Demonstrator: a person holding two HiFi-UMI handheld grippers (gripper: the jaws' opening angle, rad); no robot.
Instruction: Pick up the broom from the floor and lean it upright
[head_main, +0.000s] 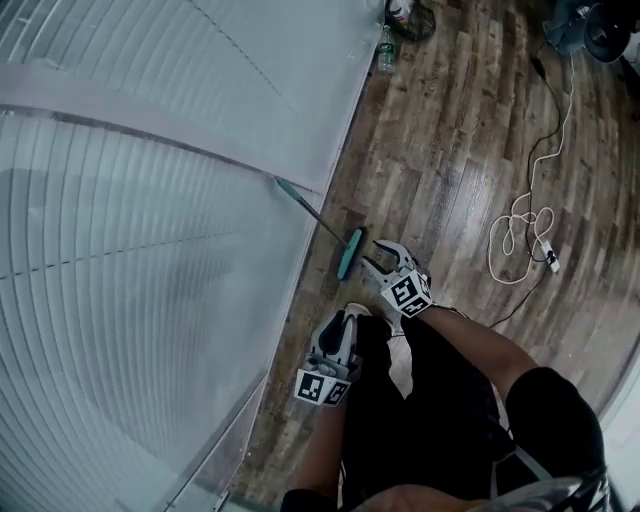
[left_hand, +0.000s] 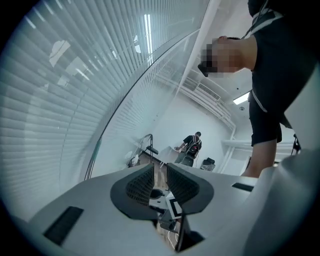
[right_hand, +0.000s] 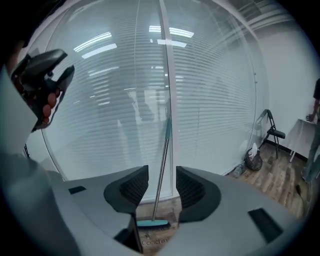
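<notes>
The broom stands upright, leaning against the glass wall. Its teal head rests on the wood floor and its thin handle runs up to the glass. In the right gripper view the handle and head show some way beyond the jaws, apart from them. My right gripper is open just to the right of the broom head, with nothing between its pads. My left gripper hangs nearer my body, pointing out into the room. Its jaws stand a little apart around nothing.
A glass wall with blinds fills the left side. A white cable with a power strip lies on the floor at the right. A bottle stands by the wall farther on. A folding chair and a person at a desk are at the far end.
</notes>
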